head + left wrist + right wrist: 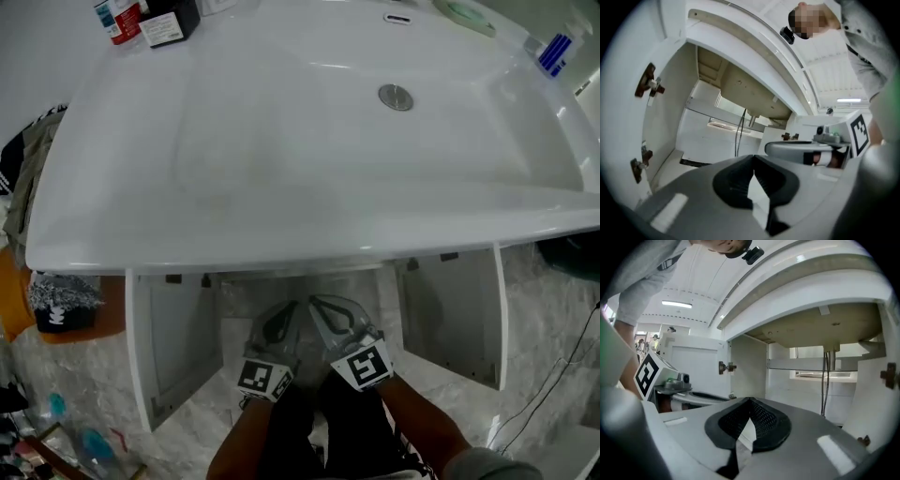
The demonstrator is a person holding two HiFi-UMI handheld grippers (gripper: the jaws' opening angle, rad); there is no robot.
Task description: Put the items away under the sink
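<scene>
Both grippers hover side by side in front of the open cabinet under the white sink [281, 187]. My left gripper [289, 311] is shut, its tips touching with nothing between them [753, 158]. My right gripper [317, 304] is also shut and holds nothing [750, 400]. Both point into the cabinet [708, 136], where thin hoses [739, 133] and a drain pipe [828, 376] hang in front of the back wall. A red and white bottle [117, 19] and a dark box [169, 23] stand on the sink's back left corner. A blue-striped item [555, 52] sits at the back right.
The left cabinet door [173, 347] and the right cabinet door [455, 314] stand open on either side of the grippers, with hinges [649, 84] on the left wall. An orange thing with a black-and-white cloth [61, 300] sits at the left. A cable [553, 375] runs over the marble floor.
</scene>
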